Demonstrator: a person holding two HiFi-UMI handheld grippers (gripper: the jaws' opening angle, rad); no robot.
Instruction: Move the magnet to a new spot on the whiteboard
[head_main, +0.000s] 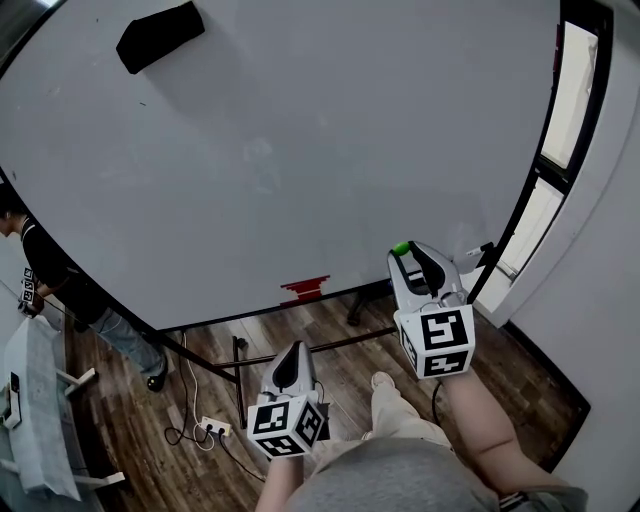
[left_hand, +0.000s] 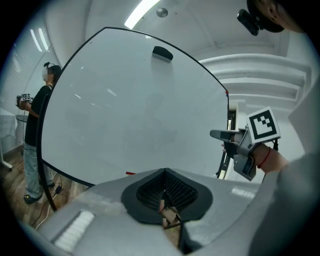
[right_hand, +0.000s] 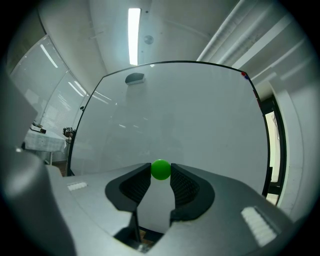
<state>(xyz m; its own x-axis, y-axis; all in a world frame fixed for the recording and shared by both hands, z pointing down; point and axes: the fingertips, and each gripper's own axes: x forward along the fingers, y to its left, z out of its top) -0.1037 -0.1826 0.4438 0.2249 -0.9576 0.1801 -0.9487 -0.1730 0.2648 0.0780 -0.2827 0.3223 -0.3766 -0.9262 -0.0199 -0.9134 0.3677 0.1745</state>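
Right gripper view: right gripper (right_hand: 160, 172) fingers (right_hand: 182, 186) clamp the green magnet (right_hand: 160, 168), while left gripper (left_hand: 164, 176) fingers (left_hand: 148, 192) sit pressed together.

One magnet (right_hand: 160, 169), one whiteboard (head_main: 300, 150), one eraser (head_main: 160, 35)

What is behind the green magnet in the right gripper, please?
The bare whiteboard lies behind the magnet, which the right gripper holds. The patch directly behind the magnet is covered, so contact cannot be judged.
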